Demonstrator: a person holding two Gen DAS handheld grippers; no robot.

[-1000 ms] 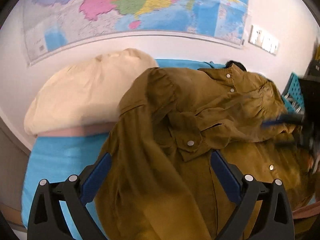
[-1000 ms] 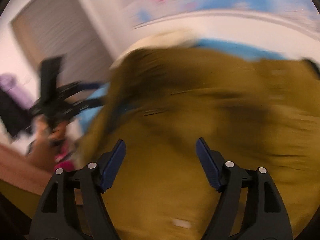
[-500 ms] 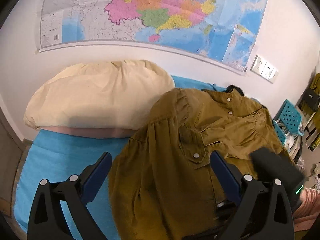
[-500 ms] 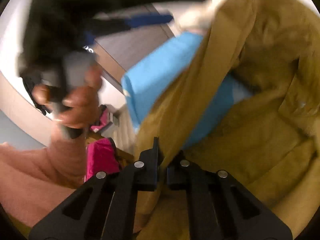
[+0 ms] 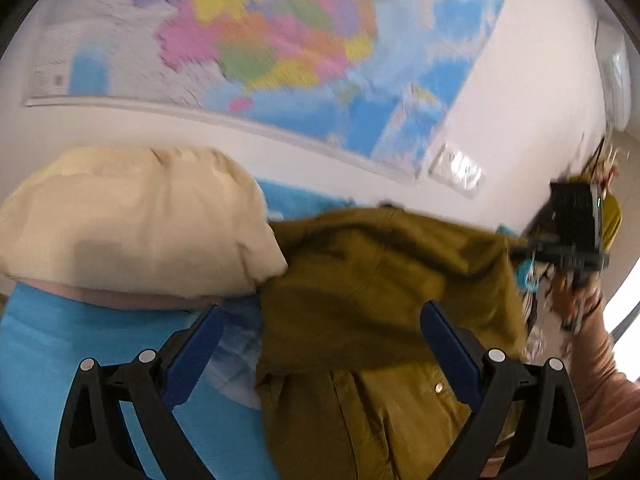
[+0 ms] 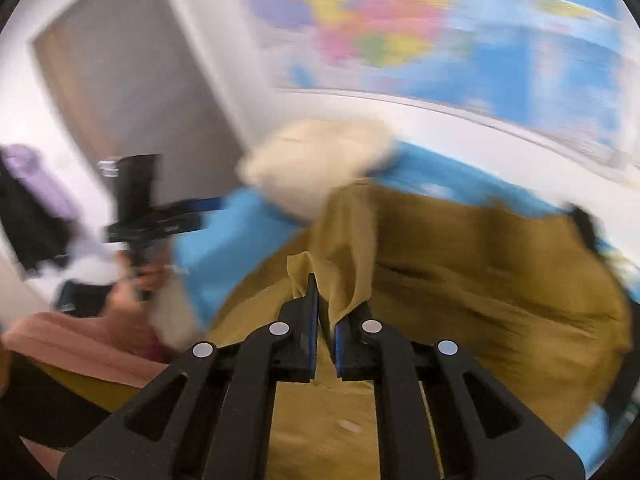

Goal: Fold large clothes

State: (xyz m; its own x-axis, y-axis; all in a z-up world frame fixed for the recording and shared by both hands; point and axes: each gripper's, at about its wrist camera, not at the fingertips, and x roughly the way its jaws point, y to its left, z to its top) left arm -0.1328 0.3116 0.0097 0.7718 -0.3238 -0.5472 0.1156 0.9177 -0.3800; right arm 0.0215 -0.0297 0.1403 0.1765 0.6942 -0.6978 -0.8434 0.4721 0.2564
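Observation:
An olive-brown button shirt (image 5: 380,300) lies spread on the blue bed; it also fills the right wrist view (image 6: 480,280). My left gripper (image 5: 320,344) is open and empty, hovering above the shirt's near edge. My right gripper (image 6: 325,320) is shut on a fold of the shirt's fabric (image 6: 340,280) and lifts it. The right gripper also shows at the far right of the left wrist view (image 5: 568,248), raised. The left gripper also shows at the left of the right wrist view (image 6: 160,216). Both views are motion-blurred.
A cream pillow (image 5: 132,220) lies at the bed's head, touching the shirt's left side. The blue sheet (image 5: 80,352) shows at the left. A wall map (image 5: 280,52) hangs behind. A grey door (image 6: 132,80) is at the left. Clutter stands at the right edge (image 5: 604,184).
My right gripper closed on the shirt fabric and has lifted it up and to the right. The shirt has been pulled flatter. My left gripper stays open and has tilted upward.

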